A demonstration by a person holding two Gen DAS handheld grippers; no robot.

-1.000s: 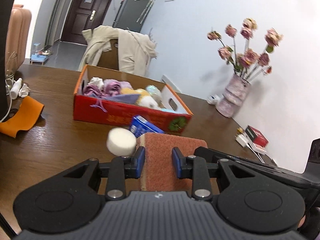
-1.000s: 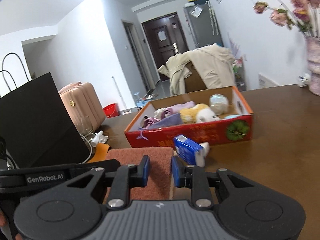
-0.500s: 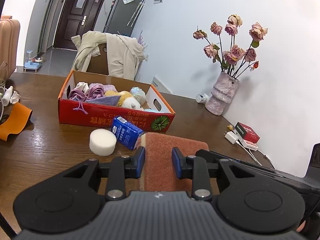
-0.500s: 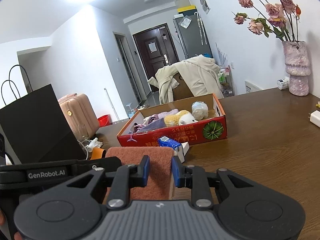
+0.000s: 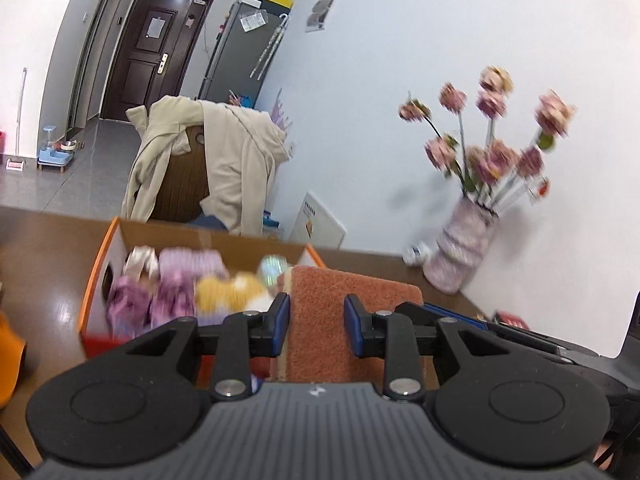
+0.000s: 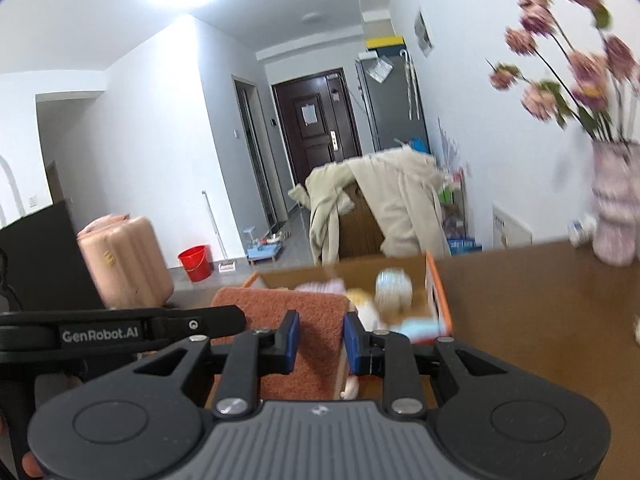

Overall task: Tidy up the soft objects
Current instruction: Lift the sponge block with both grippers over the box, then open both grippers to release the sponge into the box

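Cardboard box [image 5: 100,280] with red and orange sides stands on the brown table [image 5: 44,248] in the left wrist view, and everything here is placed from that box. Inside it lie blurred soft things: purple cloths [image 5: 176,280], a yellow plush toy [image 5: 224,292] and a pale round ball [image 5: 272,266]. Just in front of the box's right end, the left gripper [image 5: 316,320] is clenched on a rust-coloured sponge pad [image 5: 352,292], both blue pads pressing its sides; the pad stands on edge and hides the box's right corner. Behind the box a chair draped with a beige coat [image 5: 224,160] stands at the table's far edge. Well to the right of the box, against the wall, a vase of pink flowers [image 5: 464,252] rests on the table.

In the right wrist view the box [image 6: 440,296] lies straight ahead, its contents blurred. The right gripper [image 6: 320,336] is clamped on the sponge pad [image 6: 276,312], which sits over the box's left near corner. The other gripper's black body [image 6: 120,332] reaches in beside the pad's left. Left of the box, off the table, stand a pink suitcase [image 6: 124,260] and a red bucket [image 6: 195,262]. The vase [image 6: 616,216] is well right of the box.
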